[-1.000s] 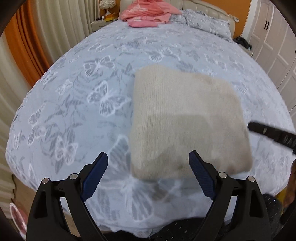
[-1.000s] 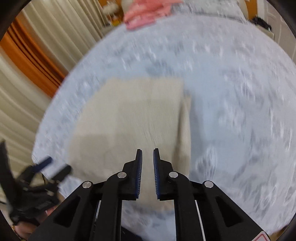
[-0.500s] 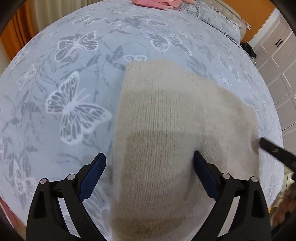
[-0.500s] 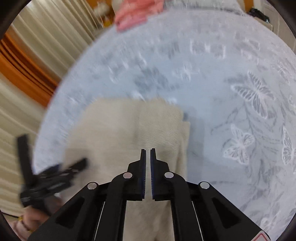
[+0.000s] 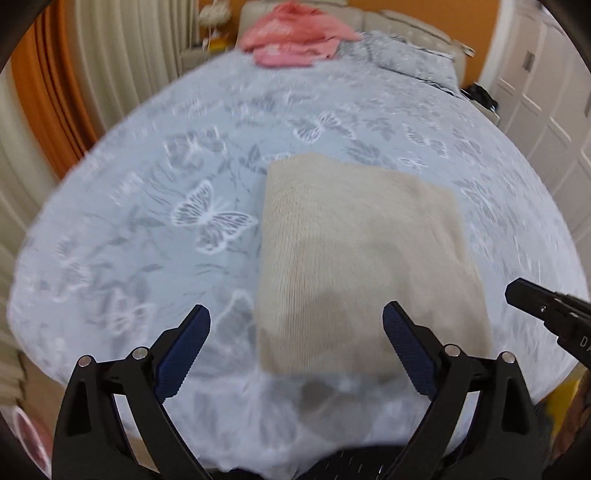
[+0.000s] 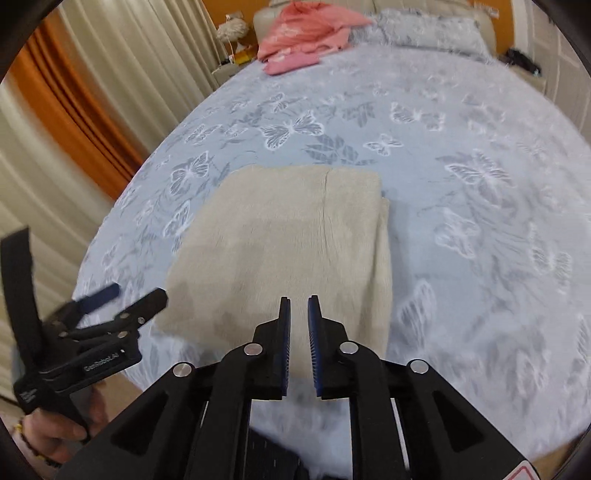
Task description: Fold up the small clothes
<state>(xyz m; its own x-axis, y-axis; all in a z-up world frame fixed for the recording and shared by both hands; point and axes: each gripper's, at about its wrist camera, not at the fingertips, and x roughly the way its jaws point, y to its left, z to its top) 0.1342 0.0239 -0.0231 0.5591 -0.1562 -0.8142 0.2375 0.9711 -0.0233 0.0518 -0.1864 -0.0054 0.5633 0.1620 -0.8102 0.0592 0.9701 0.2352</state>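
Observation:
A beige knit garment point(image 5: 362, 258) point(image 6: 295, 229) lies folded into a flat rectangle on the bed's blue butterfly cover point(image 5: 147, 206) point(image 6: 480, 184). My left gripper point(image 5: 295, 312) hovers above its near left corner, open wide with nothing between the pads; in the right wrist view the left gripper point(image 6: 110, 299) shows at the left edge in a person's hand point(image 6: 55, 435). My right gripper point(image 6: 297, 306) hangs over the garment's near edge, its jaws opening by a narrow gap with nothing between them. In the left wrist view the right gripper's tip point(image 5: 546, 310) shows beside the garment's right edge.
A pile of pink clothes point(image 5: 291, 40) point(image 6: 306, 33) sits at the head of the bed next to a pillow point(image 5: 406, 51) point(image 6: 424, 26). Cream and orange curtains point(image 5: 55, 92) hang along the left. White wardrobe doors point(image 5: 535, 92) stand at the right.
My left gripper dipped close over the garment, then pulled back up to its earlier height. My right gripper's jaws closed and have parted again. The garment lies unmoved.

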